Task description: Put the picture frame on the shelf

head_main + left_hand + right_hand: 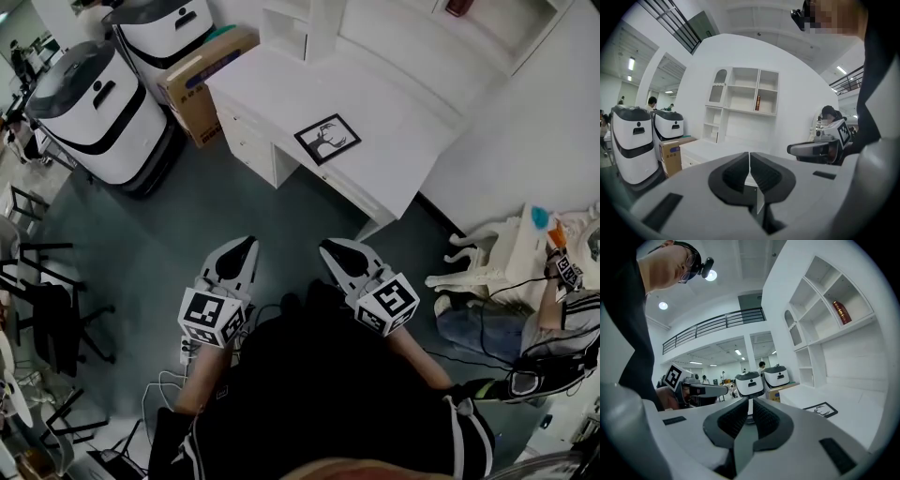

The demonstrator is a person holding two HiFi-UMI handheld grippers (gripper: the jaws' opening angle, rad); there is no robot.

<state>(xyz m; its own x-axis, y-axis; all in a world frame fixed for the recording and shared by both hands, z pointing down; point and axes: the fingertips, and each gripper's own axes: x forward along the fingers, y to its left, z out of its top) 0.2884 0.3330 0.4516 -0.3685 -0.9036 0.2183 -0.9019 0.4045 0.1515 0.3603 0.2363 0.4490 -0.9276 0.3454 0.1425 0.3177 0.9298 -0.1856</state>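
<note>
Hovering low in the head view, left tongs (247, 245) and right tongs (327, 247) sit side by side over the grey floor, well apart from the white desk (403, 103). Left tongs (749, 157) are pressed together with nothing between them; right tongs (750, 404) are also pressed together and empty. The picture frame (327, 138), black border with a dark antler-like drawing, lies flat on the desk top near its front edge at upper centre; in the right gripper view it shows at lower right (820, 409). The white shelf (745, 96) stands behind the desk against the wall, upper right in the right gripper view (825, 319), with a red object (842, 312) in one compartment. Two white machines (94, 112) and a cardboard box (202, 84) stand at upper left. A seated person (562, 323) is at the right edge.
</note>
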